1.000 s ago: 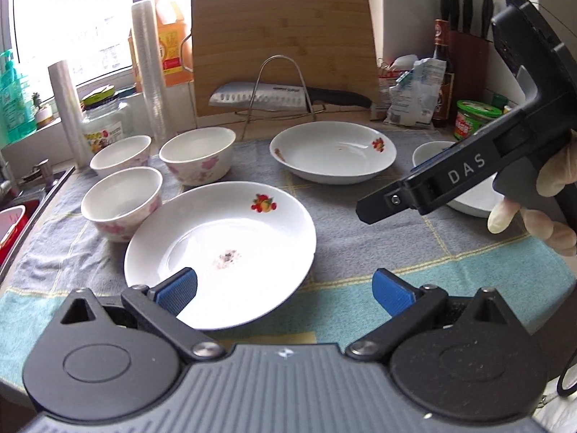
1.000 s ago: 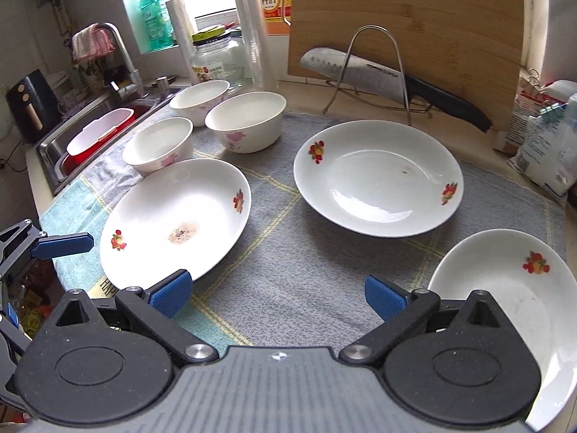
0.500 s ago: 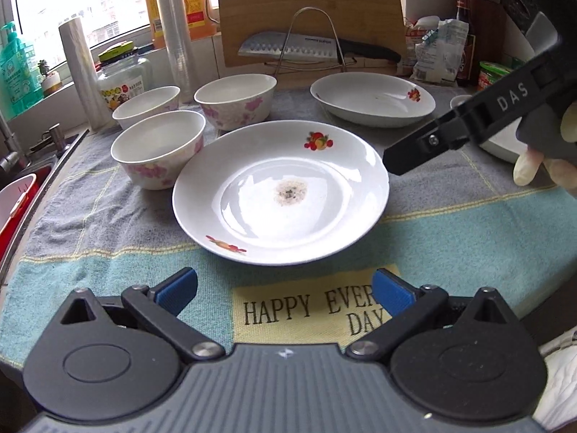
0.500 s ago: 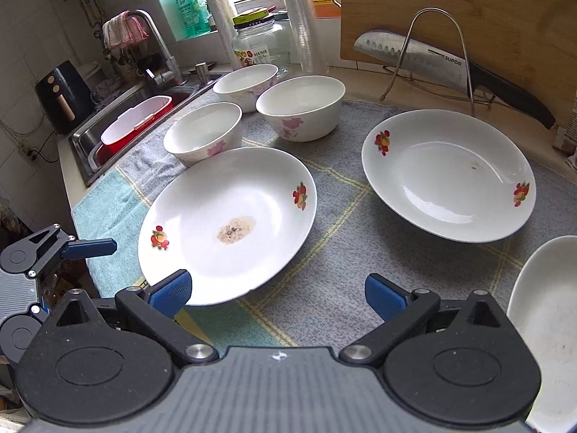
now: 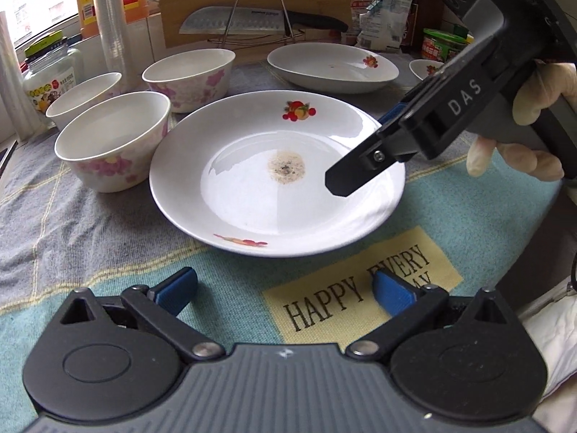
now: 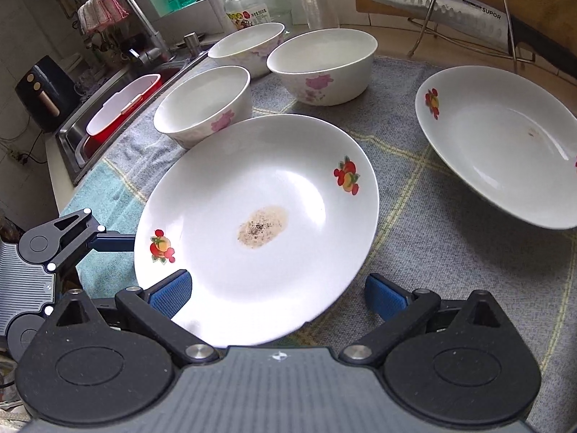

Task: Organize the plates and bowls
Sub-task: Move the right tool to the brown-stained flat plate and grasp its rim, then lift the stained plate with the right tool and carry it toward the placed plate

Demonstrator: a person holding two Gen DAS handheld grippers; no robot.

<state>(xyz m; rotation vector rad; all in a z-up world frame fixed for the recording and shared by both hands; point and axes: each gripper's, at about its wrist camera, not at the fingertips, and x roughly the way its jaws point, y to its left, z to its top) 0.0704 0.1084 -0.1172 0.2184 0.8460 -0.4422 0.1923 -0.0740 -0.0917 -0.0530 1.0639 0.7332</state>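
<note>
Right tool point(image 6: 277, 294), pads spread, straddles the stained plate point(image 6: 252, 187) near rim; best pinched squarely on the rim before lifting

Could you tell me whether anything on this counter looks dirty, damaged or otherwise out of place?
Yes: the nearest plate has a brownish, speckled residue patch at its centre, so it looks unwashed. The plate behind it carries a tiny reddish speck. The three bowls look clean and upright.
</note>
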